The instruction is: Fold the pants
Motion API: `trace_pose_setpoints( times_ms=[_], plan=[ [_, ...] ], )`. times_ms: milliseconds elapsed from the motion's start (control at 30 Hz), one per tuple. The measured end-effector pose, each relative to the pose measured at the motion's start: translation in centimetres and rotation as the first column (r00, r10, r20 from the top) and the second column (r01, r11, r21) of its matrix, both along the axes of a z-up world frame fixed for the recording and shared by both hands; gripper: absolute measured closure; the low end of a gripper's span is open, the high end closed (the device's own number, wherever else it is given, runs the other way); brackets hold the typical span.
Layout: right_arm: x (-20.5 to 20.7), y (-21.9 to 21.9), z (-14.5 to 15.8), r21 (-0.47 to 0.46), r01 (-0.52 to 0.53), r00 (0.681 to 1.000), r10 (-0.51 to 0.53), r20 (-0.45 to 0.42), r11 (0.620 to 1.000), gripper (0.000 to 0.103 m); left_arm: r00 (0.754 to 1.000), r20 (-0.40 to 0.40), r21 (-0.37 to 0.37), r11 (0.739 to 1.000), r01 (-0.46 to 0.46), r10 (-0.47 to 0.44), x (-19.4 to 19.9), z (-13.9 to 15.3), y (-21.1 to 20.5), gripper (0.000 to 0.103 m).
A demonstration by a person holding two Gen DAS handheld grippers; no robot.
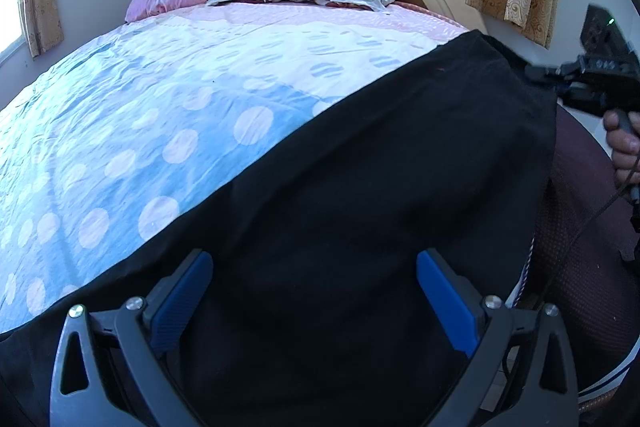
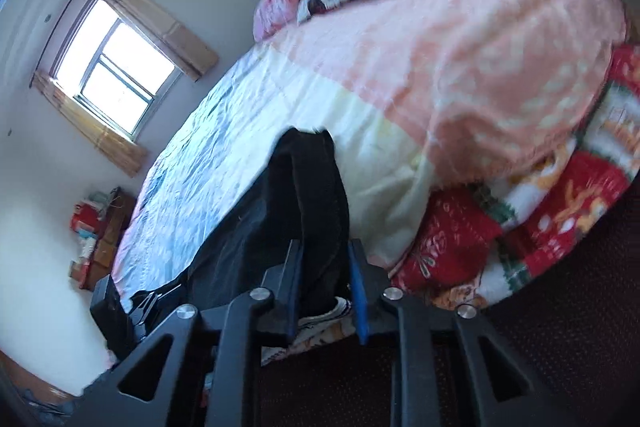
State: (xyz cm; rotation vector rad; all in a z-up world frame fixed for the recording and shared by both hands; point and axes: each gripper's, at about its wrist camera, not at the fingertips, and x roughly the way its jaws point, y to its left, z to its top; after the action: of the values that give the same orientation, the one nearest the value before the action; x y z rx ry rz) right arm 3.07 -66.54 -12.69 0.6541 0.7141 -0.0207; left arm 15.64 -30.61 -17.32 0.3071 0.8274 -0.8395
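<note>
Our left claw (image 1: 314,301) hangs wide open over the black pants (image 1: 380,187) on the bed (image 1: 120,115); our right claw (image 2: 325,267) pinches their far-right edge.

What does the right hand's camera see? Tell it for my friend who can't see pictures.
The right gripper pinches a bunched edge of the black cloth pants, which trail across a bed's pale blue and pink cover. A red patterned blanket hangs at the bed's side, and a bright window is on the wall.
</note>
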Motion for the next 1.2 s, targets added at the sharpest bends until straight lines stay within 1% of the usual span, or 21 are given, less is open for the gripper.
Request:
trace_pose_setpoints(
  times_ms=[133, 200, 267, 300, 367, 400, 467, 500, 567, 600, 633, 700, 767, 800, 833, 867, 967, 1033, 1100, 1167, 1200],
  plan=[
    [0.2, 2.2, 3.2, -0.048, -0.048, 0.993, 0.053, 0.106, 0.998, 0.090, 1.000, -0.006, -0.013, 1.000, -0.021, 0.021, 0.0, 0.5, 0.2, 0.000],
    [0.7, 3.8, 4.5, -0.082, -0.083, 0.986, 0.093, 0.136, 0.993, 0.091, 0.999, -0.017, -0.076, 0.997, -0.034, 0.032, 0.1, 1.7, 0.7, 0.000],
    [1.3, 6.8, 5.6, -0.179, -0.131, 0.977, 0.158, 0.143, 0.975, 0.092, 0.998, -0.059, -0.171, 0.985, -0.023, 0.013, 0.3, 3.0, 1.2, 0.000],
    [1.6, 8.1, 5.9, -0.211, -0.157, 0.972, 0.189, 0.142, 0.965, 0.092, 0.995, -0.102, -0.248, 0.969, -0.014, -0.012, 0.6, 3.8, 1.6, 0.000],
    [2.5, 11.4, 5.8, -0.278, -0.233, 0.955, 0.274, 0.117, 0.932, 0.095, 0.980, -0.189, -0.346, 0.938, -0.007, -0.063, 1.4, 4.5, 2.0, 0.000],
    [3.1, 13.3, 5.3, -0.316, -0.282, 0.943, 0.323, 0.084, 0.906, 0.095, 0.971, -0.226, -0.370, 0.929, -0.016, -0.073, 1.9, 4.5, 2.0, 0.000],
    [3.6, 15.3, 4.2, -0.412, -0.294, 0.943, 0.331, 0.019, 0.862, 0.095, 0.968, -0.242, -0.372, 0.928, -0.035, -0.061, 2.4, 4.4, 2.0, 0.000],
    [3.8, 15.2, 3.7, -0.422, -0.281, 0.949, 0.314, 0.010, 0.862, 0.095, 0.969, -0.240, -0.364, 0.931, -0.033, -0.059, 2.5, 4.2, 1.9, 0.000],
    [4.0, 13.5, 3.2, -0.400, -0.231, 0.967, 0.255, 0.009, 0.887, 0.095, 0.969, -0.243, -0.349, 0.936, -0.035, -0.054, 2.6, 3.7, 1.6, 0.000],
    [4.0, 11.6, 3.1, -0.404, -0.154, 0.985, 0.173, 0.010, 0.902, 0.095, 0.966, -0.253, -0.348, 0.937, -0.037, -0.056, 2.7, 3.3, 1.6, 0.000],
    [3.8, 9.7, 3.2, -0.395, -0.092, 0.994, 0.108, 0.018, 0.914, 0.095, 0.963, -0.265, -0.346, 0.937, -0.039, -0.058, 2.8, 3.0, 1.5, 0.000],
    [3.2, 6.0, 3.0, -0.360, 0.014, 1.000, -0.004, 0.028, 0.933, 0.093, 0.956, -0.286, -0.343, 0.939, -0.040, -0.063, 2.4, 2.2, 1.3, 0.000],
    [2.7, 3.6, 2.6, -0.344, 0.049, 0.999, -0.046, 0.017, 0.938, 0.073, 0.954, -0.291, -0.333, 0.942, -0.035, -0.068, 2.3, 1.8, 1.0, 0.000],
    [2.6, 2.7, 2.2, -0.320, 0.038, 0.999, -0.037, 0.010, 0.947, 0.069, 0.954, -0.291, -0.323, 0.946, -0.033, -0.066, 2.2, 1.6, 0.8, 0.000],
    [2.5, 1.9, 1.7, -0.280, 0.018, 1.000, -0.019, -0.001, 0.960, 0.062, 0.955, -0.291, -0.318, 0.948, -0.031, -0.066, 2.1, 1.5, 0.8, 0.000],
    [2.4, 1.3, 1.2, -0.255, 0.008, 1.000, -0.012, -0.014, 0.967, 0.059, 0.954, -0.291, -0.315, 0.949, -0.031, -0.066, 2.1, 1.4, 0.7, 0.000],
    [2.6, 0.2, 0.2, -0.240, 0.001, 0.999, -0.009, -0.033, 0.971, 0.059, 0.952, -0.299, -0.312, 0.950, -0.037, -0.061, 2.1, 1.2, 0.9, 0.000],
    [3.0, -0.7, -0.7, -0.177, -0.025, 0.999, 0.020, -0.033, 0.984, 0.059, 0.953, -0.298, -0.307, 0.951, -0.035, -0.061, 2.1, 1.1, 0.8, 0.000],
    [3.2, -1.1, -1.1, -0.149, -0.044, 0.999, 0.040, -0.026, 0.988, 0.059, 0.954, -0.294, -0.301, 0.953, -0.032, -0.061, 2.1, 1.1, 0.8, 0.000],
    [3.0, -1.0, -1.1, -0.123, -0.084, 0.996, 0.079, -0.048, 0.989, 0.059, 0.955, -0.291, -0.297, 0.954, -0.031, -0.060, 2.2, 1.1, 0.8, 0.000],
    [2.8, -0.7, -1.1, -0.103, -0.124, 0.991, 0.119, -0.054, 0.987, 0.059, 0.955, -0.291, -0.298, 0.954, -0.033, -0.059, 2.2, 1.1, 0.8, 0.000]
  ],
)
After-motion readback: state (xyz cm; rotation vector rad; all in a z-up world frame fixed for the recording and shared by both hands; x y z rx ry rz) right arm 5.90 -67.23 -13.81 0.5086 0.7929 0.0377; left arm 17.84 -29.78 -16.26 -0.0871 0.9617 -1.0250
